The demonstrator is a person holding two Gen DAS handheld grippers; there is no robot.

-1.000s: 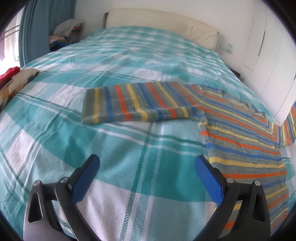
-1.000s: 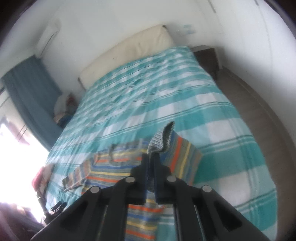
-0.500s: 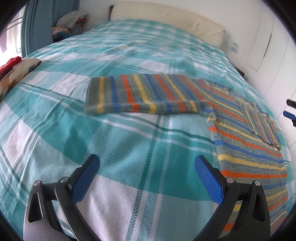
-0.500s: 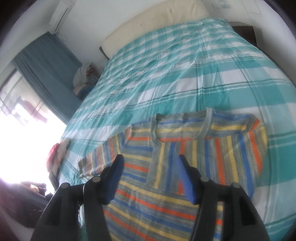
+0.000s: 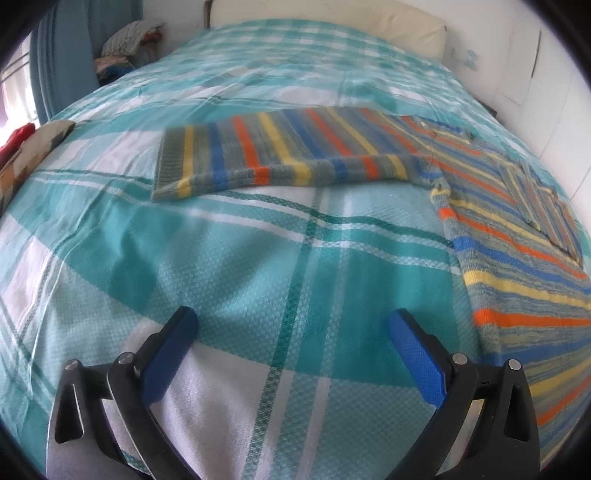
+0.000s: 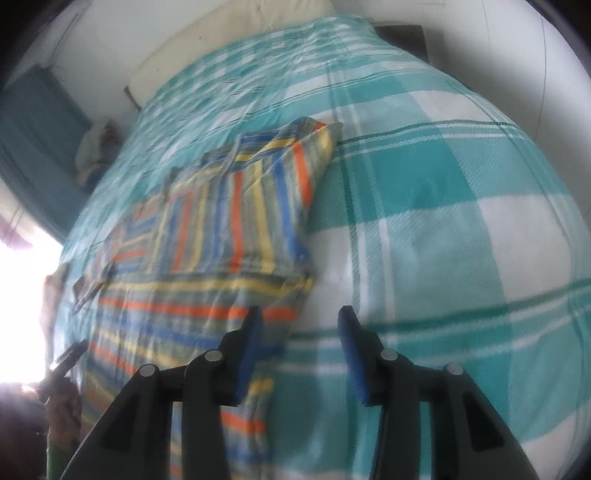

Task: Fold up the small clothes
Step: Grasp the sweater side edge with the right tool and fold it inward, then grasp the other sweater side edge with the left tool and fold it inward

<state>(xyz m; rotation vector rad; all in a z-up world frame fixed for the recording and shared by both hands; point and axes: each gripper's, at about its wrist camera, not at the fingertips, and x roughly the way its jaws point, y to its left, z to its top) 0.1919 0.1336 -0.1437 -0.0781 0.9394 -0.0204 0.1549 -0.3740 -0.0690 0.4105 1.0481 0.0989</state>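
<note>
A small striped knit sweater (image 5: 509, 236) in grey, blue, orange and yellow lies flat on the bed. Its left sleeve (image 5: 280, 155) stretches out across the bedspread. Its right sleeve (image 6: 243, 206) is folded in over the body. My left gripper (image 5: 291, 328) is open and empty, above bare bedspread short of the outstretched sleeve. My right gripper (image 6: 299, 317) is open and empty, low over the sweater's right side edge (image 6: 291, 295).
The bed has a teal and white checked bedspread (image 5: 258, 266) and a cream pillow (image 5: 332, 18) at its head. A pile of clothes (image 5: 125, 48) sits by the blue curtain. A patterned cushion (image 5: 33, 147) lies at the left edge. A dark nightstand (image 6: 402, 33) stands beside the bed.
My right gripper laid the right sleeve onto the sweater's body, opened, and moved down to the sweater's right edge. My left gripper moved slightly closer to the outstretched sleeve.
</note>
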